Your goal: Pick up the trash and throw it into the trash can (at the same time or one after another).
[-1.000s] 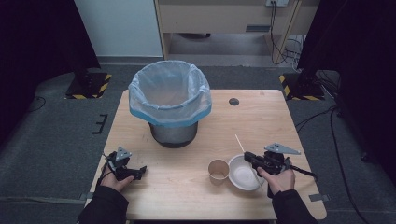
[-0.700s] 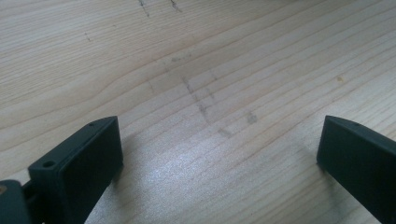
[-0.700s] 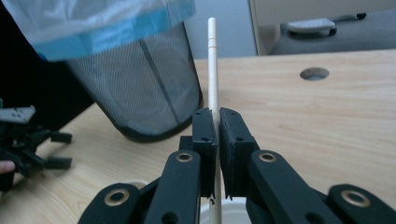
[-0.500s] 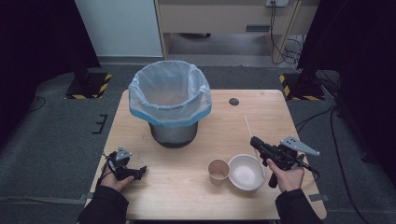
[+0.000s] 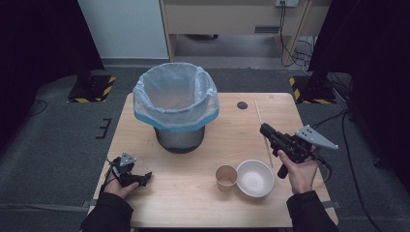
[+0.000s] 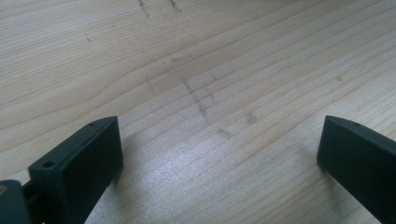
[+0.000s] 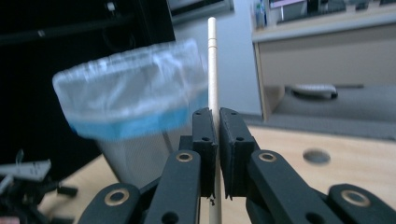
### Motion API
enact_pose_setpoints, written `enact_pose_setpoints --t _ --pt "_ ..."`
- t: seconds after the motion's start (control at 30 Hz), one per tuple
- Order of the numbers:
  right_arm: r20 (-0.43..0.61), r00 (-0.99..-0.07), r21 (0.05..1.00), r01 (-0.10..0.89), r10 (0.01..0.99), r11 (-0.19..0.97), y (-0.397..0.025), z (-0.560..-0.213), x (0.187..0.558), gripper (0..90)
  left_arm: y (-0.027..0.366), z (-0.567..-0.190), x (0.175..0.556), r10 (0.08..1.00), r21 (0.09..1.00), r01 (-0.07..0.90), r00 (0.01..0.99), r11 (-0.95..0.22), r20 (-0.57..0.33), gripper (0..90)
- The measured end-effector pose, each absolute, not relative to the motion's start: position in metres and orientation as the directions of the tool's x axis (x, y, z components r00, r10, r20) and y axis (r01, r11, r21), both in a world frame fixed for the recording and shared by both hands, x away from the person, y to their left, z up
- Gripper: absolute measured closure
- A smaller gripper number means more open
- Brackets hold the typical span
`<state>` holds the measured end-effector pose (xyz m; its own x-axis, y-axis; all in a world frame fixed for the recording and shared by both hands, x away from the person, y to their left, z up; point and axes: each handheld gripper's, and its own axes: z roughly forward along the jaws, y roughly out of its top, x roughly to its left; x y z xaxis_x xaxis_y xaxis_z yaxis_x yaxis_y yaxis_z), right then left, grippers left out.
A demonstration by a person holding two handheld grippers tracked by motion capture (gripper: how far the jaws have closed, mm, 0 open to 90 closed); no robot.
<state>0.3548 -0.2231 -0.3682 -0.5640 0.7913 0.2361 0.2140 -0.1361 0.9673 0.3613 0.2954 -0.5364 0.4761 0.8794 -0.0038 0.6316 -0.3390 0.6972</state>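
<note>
While gripper-clamped: one chopstick [image 7: 213, 65], one cup [image 5: 225, 177], one bowl [image 5: 255, 178]

Things on the wooden table, counted

One grey bin lined with a pale blue plastic bag [image 5: 176, 108], one small brown paper cup [image 5: 225, 177], one white round bowl [image 5: 255, 178], one thin wooden stick [image 5: 263, 135], two black grippers.

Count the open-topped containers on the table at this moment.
3: a bag-lined bin at the table's far middle, a paper cup near the front edge, and a white bowl touching the cup's right side. None looks hidden.
</note>
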Motion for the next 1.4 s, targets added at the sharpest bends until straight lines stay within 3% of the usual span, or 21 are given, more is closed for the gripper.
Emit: enact_pose_setpoints --t 0.6,1.4 --pt "0.177 -0.599 0.982 0.049 0.781 -0.185 -0.202 -0.293 0.385 85.8 0.295 -0.536 0.361 0.879 0.697 0.632 0.476 -0.339 -0.004 0.0" --pt "0.127 -0.637 0.98 -0.04 0.76 -0.197 -0.15 -0.241 0.415 85.8 0.295 -0.536 0.361 0.879 0.697 0.632 0.476 -0.339 -0.004 0.0"
